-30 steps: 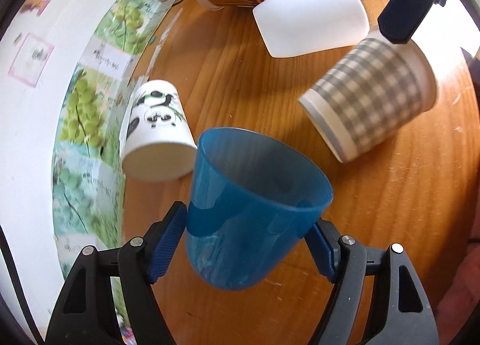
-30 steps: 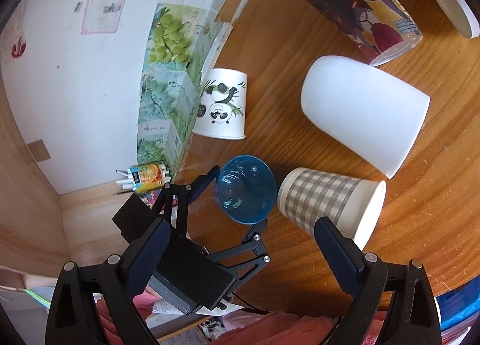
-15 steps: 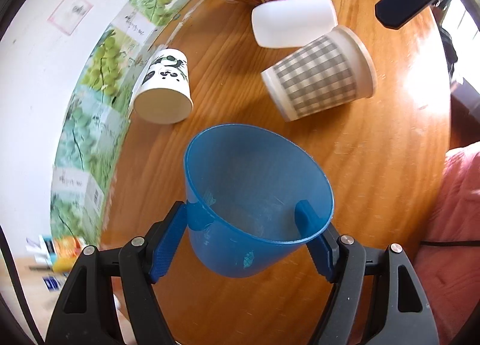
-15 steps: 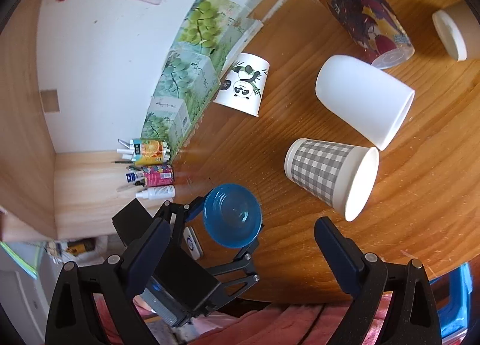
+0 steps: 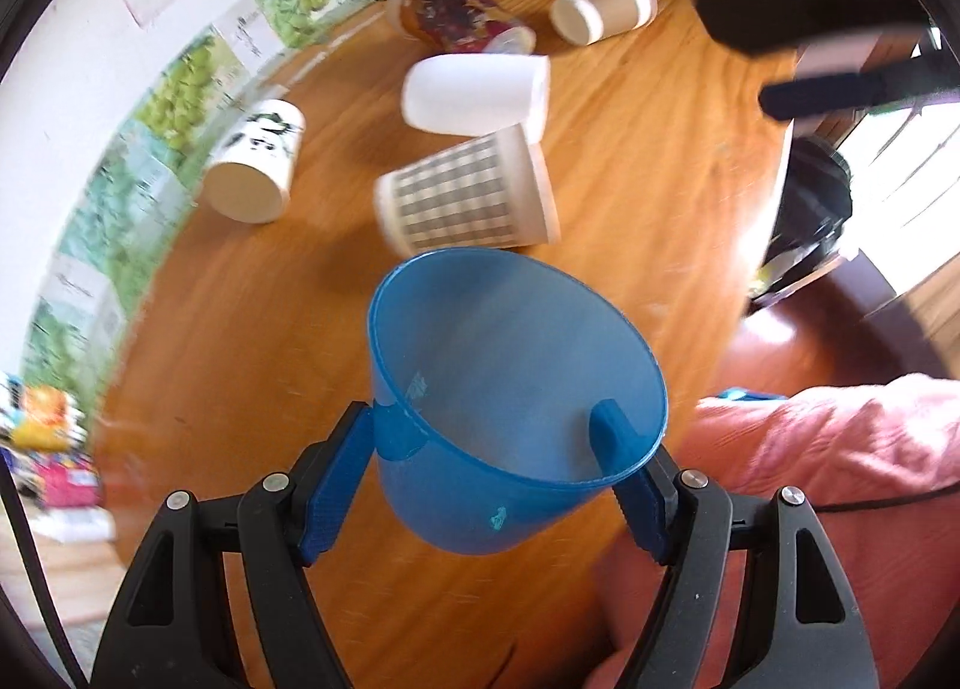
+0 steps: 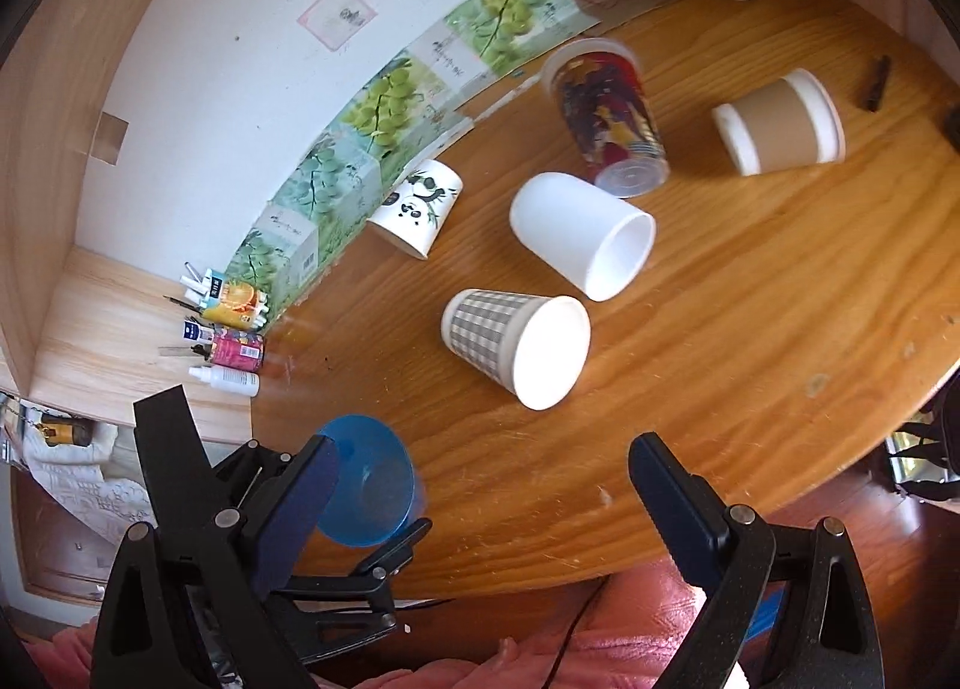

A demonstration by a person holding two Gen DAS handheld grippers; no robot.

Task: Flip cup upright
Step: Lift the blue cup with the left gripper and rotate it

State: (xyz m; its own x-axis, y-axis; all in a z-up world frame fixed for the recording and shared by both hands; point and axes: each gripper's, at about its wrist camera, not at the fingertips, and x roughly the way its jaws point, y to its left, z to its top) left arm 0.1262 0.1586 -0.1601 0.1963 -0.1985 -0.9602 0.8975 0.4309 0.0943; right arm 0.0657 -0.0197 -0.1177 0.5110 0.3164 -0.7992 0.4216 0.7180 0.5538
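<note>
**Blue cup aloft, thin grip near the table edge**

The left tool [image 5: 498, 437] pinches the blue cup [image 5: 510, 389] by its wall, mouth tilted forward, above the near edge of the table [image 6: 750, 329]. The right tool [image 6: 480, 485] hangs spread, holding nothing. Slick plastic could slip; released too near the edge, it could topple off.

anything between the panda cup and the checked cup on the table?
Nothing: bare wood separates the panda cup from the checked cup. Clearest in the right wrist view; the plain white cup lies off to the side.
</note>
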